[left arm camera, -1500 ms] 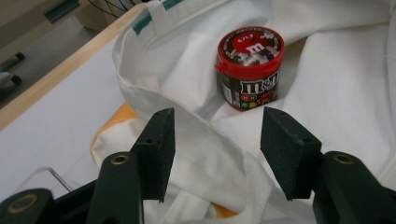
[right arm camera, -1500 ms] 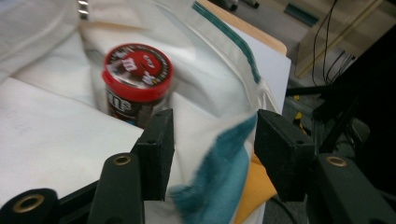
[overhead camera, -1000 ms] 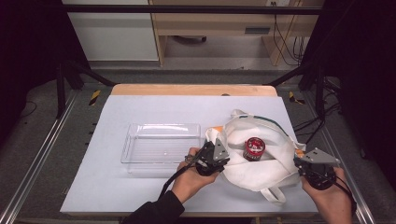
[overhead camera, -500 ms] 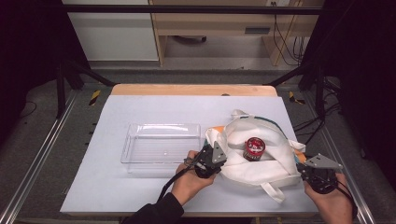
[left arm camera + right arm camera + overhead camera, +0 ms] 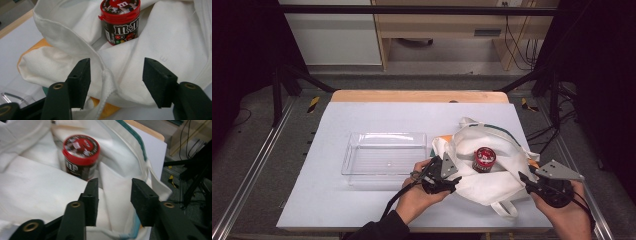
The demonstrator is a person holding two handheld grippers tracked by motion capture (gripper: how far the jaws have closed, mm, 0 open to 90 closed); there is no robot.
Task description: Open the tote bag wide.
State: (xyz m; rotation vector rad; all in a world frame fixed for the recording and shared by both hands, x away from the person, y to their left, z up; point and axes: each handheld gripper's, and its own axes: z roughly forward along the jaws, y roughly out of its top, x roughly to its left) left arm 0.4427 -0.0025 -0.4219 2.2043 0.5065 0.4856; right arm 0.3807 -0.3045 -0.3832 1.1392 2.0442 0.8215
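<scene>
White tote bag is lying crumpled on the right half of the worktop, mouth slumped open, with a red-lidded candy tub standing upright inside it. Clear plastic tray is sitting just left of the bag, nothing in it.

Left tongs are at the bag's left edge. Their jaws have just been opening and are standing well apart, with the bag's rim and seam lying between them but no pad pressing on the cloth. Right tongs are at the bag's right edge. Their jaws have also just been opening, and a fold of cloth is sitting in the gap, ungripped.

Risks, as I judge them:
- With both grips off the cloth, the bag mouth is likely sagging and covering the tub, blocking a clean reach.
- The tub is resting on soft folds, so any tug on the fabric could be tipping it over.
- Closing again now may pinch cloth along with the tub, dragging the whole bag toward the tray.
- The loose handle near the front edge could be snagging a jaw.
</scene>
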